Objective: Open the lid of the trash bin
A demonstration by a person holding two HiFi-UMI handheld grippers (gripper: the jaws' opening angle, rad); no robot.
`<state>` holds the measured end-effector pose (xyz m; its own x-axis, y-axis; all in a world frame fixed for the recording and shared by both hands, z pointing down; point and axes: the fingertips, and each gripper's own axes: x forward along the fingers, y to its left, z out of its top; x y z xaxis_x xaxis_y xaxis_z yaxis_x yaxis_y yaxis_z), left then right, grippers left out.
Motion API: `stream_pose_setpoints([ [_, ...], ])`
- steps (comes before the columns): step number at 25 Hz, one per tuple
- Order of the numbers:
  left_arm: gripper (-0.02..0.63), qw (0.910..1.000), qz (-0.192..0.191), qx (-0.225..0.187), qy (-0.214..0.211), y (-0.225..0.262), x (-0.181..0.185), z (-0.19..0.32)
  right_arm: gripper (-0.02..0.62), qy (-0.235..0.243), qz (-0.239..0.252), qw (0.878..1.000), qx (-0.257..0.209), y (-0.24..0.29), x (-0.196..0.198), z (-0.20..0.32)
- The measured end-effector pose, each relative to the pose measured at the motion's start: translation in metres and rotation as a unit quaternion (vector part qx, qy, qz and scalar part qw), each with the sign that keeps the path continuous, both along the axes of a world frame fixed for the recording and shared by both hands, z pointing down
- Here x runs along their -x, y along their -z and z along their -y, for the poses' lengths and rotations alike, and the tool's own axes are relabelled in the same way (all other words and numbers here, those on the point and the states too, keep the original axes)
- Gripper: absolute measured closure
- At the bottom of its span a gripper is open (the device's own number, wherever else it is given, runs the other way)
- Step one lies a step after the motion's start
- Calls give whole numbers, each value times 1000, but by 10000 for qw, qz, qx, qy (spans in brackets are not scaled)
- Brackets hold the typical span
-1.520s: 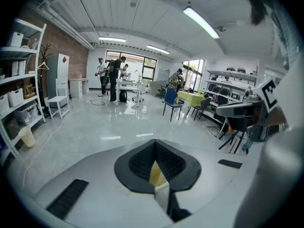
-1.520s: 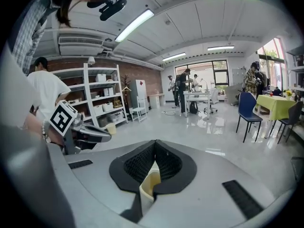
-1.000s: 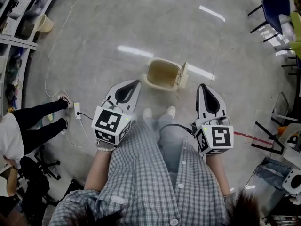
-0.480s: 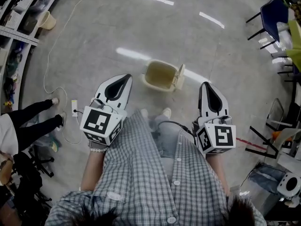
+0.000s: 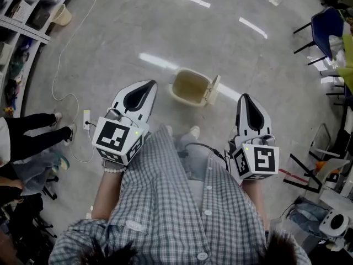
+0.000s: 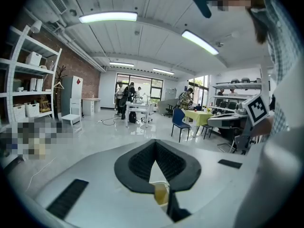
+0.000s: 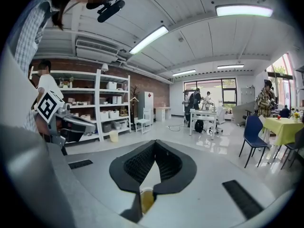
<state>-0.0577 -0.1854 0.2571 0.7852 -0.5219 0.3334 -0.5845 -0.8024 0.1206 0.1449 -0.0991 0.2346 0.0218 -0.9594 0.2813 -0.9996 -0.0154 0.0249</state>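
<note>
Only the head view really shows the trash bin. It's a beige one standing on the grey floor right in front of the person's shoes, roughly between the two grippers but a bit ahead of them. Its lid is already flipped up and hangs off the bin's right side, so you look straight down into the open mouth. Can't make out anything inside.

The left gripper and right gripper are both held up in the air, neither touching the bin.

The gripper views add what the head view can't. In the left gripper view the fingers are pressed together at the tips with nothing between them, and the same goes for the right gripper's fingers. Each also shows a yellowish patch through the gap lower down, which could be the bin, can't say for sure. Those two views also show the room: white shelves, a blue chair, and people standing at tables in the back.
</note>
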Motion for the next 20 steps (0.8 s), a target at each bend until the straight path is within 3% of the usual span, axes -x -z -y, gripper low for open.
stream_pose_setpoints([
  [20,601,9997,-32,-141,-205,4,-18,-2,578,67,-68,9999,-64,1,2,-2],
])
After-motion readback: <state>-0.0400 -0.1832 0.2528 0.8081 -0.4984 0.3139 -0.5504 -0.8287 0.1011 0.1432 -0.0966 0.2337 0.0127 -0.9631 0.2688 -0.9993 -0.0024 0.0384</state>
